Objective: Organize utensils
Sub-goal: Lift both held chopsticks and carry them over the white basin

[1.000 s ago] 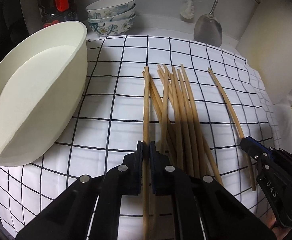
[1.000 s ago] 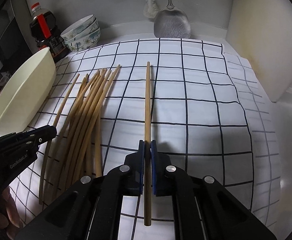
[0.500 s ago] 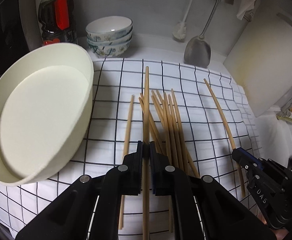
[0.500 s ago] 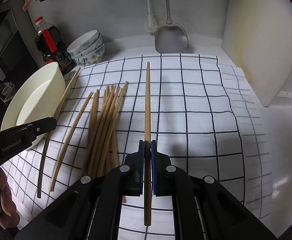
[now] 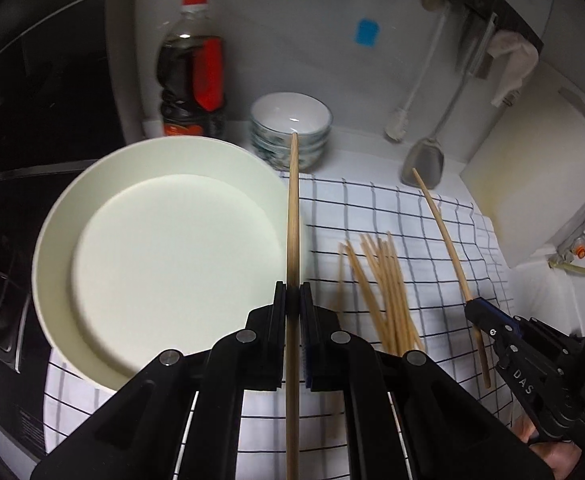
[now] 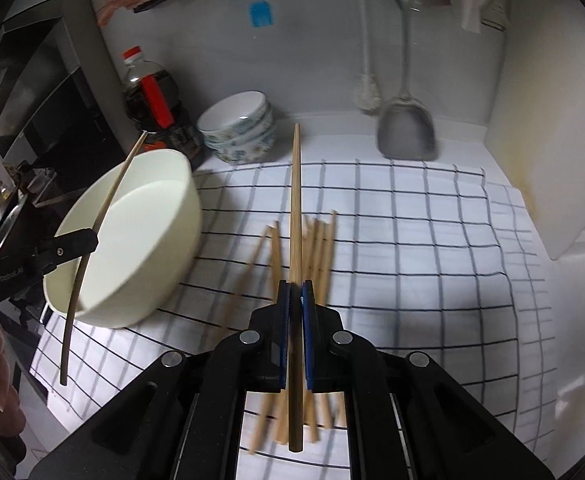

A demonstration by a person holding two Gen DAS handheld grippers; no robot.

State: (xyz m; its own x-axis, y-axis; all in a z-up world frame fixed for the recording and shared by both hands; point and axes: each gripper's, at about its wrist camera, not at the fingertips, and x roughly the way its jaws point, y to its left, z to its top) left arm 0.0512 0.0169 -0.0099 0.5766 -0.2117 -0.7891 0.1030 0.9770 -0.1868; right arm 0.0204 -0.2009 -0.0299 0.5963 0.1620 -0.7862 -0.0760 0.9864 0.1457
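My left gripper (image 5: pixel 292 292) is shut on one wooden chopstick (image 5: pixel 292 208), held in the air beside the rim of the cream round basin (image 5: pixel 164 256). In the right wrist view that same left gripper (image 6: pixel 88 240) and its chopstick (image 6: pixel 112 196) hang over the basin (image 6: pixel 140 232). My right gripper (image 6: pixel 295 292) is shut on another chopstick (image 6: pixel 295 200), lifted above a loose bundle of several chopsticks (image 6: pixel 316 240) lying on the checked cloth (image 6: pixel 412 240). The left wrist view shows the right gripper (image 5: pixel 472 308), its chopstick (image 5: pixel 440 224) and the bundle (image 5: pixel 384 284).
At the back stand a dark sauce bottle (image 5: pixel 190 76) with a red label and stacked patterned bowls (image 5: pixel 290 128). A metal spatula (image 5: pixel 424 160) and a brush (image 5: pixel 404 112) hang on the wall. A white cutting board (image 5: pixel 532 184) leans at the right. A dark stove (image 5: pixel 8 184) lies left.
Both grippers rose off the cloth, each carrying its chopstick. The left one shifted left toward the basin, which now fills more of its view; the bundle stays on the cloth.
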